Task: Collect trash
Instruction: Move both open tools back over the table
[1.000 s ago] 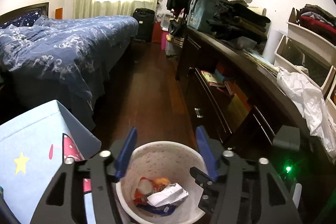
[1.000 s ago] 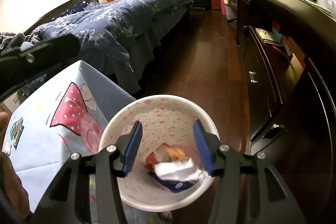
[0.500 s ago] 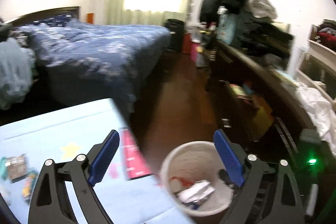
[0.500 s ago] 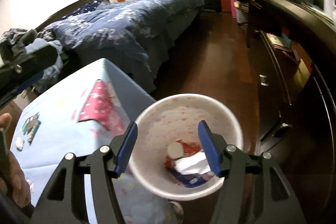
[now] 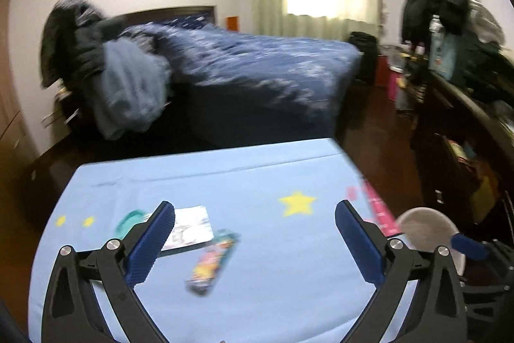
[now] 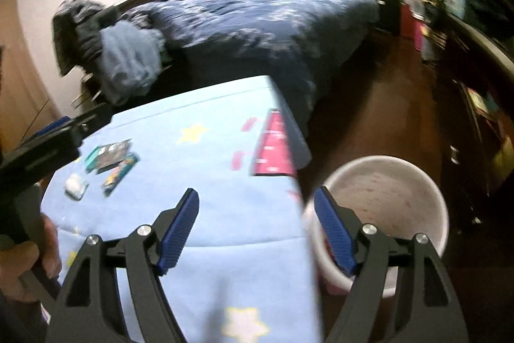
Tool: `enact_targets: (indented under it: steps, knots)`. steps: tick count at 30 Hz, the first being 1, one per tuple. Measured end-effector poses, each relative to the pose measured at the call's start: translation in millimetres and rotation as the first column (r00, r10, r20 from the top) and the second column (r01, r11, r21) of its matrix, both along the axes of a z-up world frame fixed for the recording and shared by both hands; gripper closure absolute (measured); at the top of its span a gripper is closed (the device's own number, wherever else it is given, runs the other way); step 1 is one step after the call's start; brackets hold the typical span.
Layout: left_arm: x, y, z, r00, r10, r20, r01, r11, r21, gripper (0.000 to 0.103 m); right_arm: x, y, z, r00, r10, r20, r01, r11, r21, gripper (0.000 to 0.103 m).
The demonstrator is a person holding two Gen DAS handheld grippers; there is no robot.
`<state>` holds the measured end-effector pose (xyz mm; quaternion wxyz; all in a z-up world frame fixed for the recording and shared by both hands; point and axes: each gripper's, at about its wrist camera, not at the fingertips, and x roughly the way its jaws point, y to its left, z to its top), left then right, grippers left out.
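We are partway through. The bin (image 6: 379,214) sits on the floor just right of our right gripper (image 6: 255,229), its bottom hidden behind the right finger, so we cannot tell what it holds. Ahead of our left gripper (image 5: 255,241) the blue cloth (image 5: 244,179) carries trash we judge is left to collect: a flat printed packet (image 5: 189,227) beside the left finger, a bright wrapper (image 5: 213,259) between the fingers. Both pairs of jaws have just been opening; they stand wide and hold nothing. Only the right wrist view shows a small white wad (image 6: 75,184) nearer the left gripper, and the hand (image 6: 22,259) holding it.
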<state>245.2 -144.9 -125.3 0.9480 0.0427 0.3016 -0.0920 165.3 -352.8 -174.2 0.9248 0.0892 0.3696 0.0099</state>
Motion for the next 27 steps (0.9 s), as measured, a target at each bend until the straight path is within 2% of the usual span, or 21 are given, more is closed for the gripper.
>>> enact_targets:
  steps: [7,10,13,22,25,27]
  knots:
    - [16.1,74.6,-23.3,0.987,0.150,-0.050,-0.149,0.989,0.013,0.004,13.8,51.4,3.4,0.994,0.110,-0.008,-0.110,0.993,-0.038,0.027]
    - [21.5,99.3,-35.5,0.980,0.175,-0.095,-0.174,0.985,0.018,0.004,18.7,67.5,2.0,0.990,0.141,-0.018,-0.142,0.989,-0.043,0.027]
    - [27.0,110.2,-45.1,0.976,0.176,-0.126,-0.172,0.984,0.035,0.004,20.6,82.6,1.0,0.985,0.170,-0.025,-0.171,0.984,-0.047,0.027]
    - [46.3,128.1,-76.4,0.971,0.104,-0.214,-0.088,0.993,0.083,0.004,27.0,117.8,-0.8,0.972,0.231,-0.038,-0.233,0.971,-0.057,0.027]
    - [53.7,135.1,-80.8,0.965,0.078,-0.250,-0.068,0.996,0.051,0.004,30.5,125.9,-1.1,0.971,0.236,-0.042,-0.239,0.969,-0.058,0.027]
    - [56.4,137.2,-82.2,0.964,0.083,-0.253,-0.067,0.995,0.070,0.004,31.9,130.0,-1.7,0.970,0.240,-0.044,-0.242,0.969,-0.055,0.027]
